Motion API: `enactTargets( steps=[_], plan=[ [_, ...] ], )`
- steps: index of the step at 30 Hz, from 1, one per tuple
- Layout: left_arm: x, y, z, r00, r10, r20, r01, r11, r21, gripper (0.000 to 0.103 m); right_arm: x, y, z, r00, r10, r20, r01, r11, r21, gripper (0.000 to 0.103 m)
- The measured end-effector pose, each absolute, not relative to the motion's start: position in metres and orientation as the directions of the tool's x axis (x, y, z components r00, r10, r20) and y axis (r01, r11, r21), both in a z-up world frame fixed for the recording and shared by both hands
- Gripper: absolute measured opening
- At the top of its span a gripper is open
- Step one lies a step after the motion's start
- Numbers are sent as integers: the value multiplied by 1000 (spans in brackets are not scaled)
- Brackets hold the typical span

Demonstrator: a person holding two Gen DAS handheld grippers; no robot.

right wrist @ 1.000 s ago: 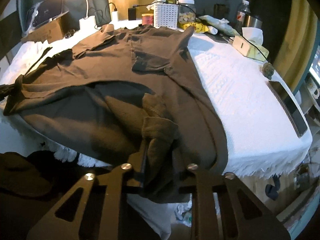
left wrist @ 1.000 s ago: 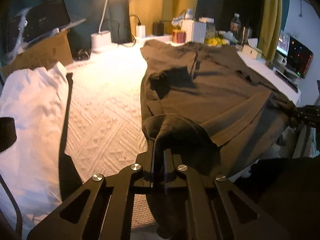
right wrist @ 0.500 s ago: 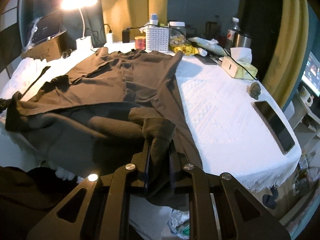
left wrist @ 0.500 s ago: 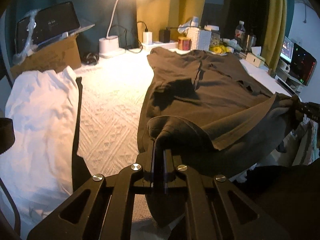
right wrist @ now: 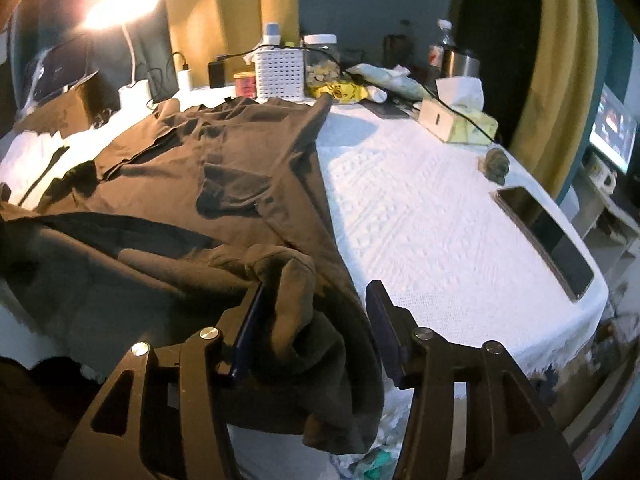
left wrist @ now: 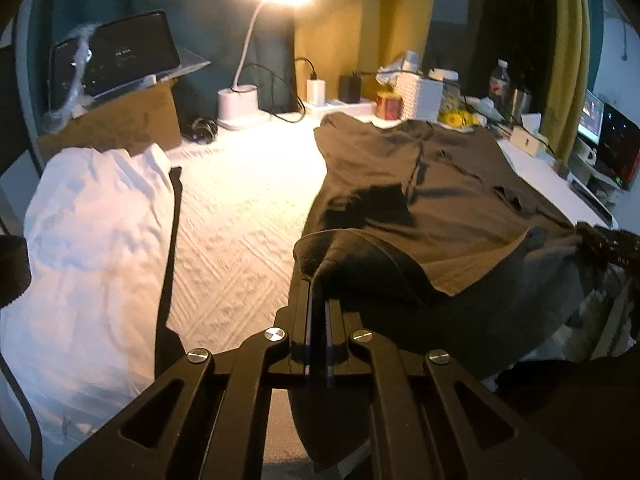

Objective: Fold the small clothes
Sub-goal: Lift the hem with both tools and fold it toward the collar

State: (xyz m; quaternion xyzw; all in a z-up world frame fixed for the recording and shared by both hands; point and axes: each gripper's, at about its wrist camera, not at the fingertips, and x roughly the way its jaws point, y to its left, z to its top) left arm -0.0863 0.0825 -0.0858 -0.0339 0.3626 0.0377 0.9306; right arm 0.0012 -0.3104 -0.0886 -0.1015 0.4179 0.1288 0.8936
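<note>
A dark brown shirt [left wrist: 440,196] lies spread on the white-covered table, its near hem lifted and hanging over the front edge. My left gripper [left wrist: 318,280] is shut on the hem's left corner. In the right wrist view the shirt [right wrist: 224,176] fills the left half of the table. My right gripper [right wrist: 316,284] stands open, jaws apart, with the hem's right corner bunched between them and resting against the left finger. The right gripper also shows at the far right of the left wrist view [left wrist: 612,242].
A white garment [left wrist: 88,240] lies at the table's left. A lit desk lamp [left wrist: 244,92], cardboard box [left wrist: 116,128], white basket [right wrist: 280,76], tissue box [right wrist: 456,120] and jars line the back. A phone [right wrist: 548,236] lies near the right edge.
My right gripper has opened; it was shut on the hem's right corner. Both grippers rose and moved forward with the hem. The left stays clamped.
</note>
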Motion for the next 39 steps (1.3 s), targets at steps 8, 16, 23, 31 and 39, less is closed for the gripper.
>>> enactTargets(
  steps=[8,16,23,31,39],
  plan=[
    [-84,87,-75,750,59,-658,-116,992,-43,3,11,-302,-84,608,174,-775,-350,935,-65,53],
    [-83,92,-74,756,52,-652,-122,991,-63,3,19,-308,-72,611,236,-755,-378,926,-18,9],
    [-81,97,-68,780,52,-624,-126,989,-75,3,28,-327,-40,669,246,-702,-334,943,11,7],
    [-73,101,-59,801,42,-597,-121,988,-94,3,35,-333,-18,719,245,-651,-312,950,12,6],
    [-58,101,-45,818,47,-573,-119,989,-88,3,42,-335,0,757,247,-605,-307,952,5,6]
  ],
)
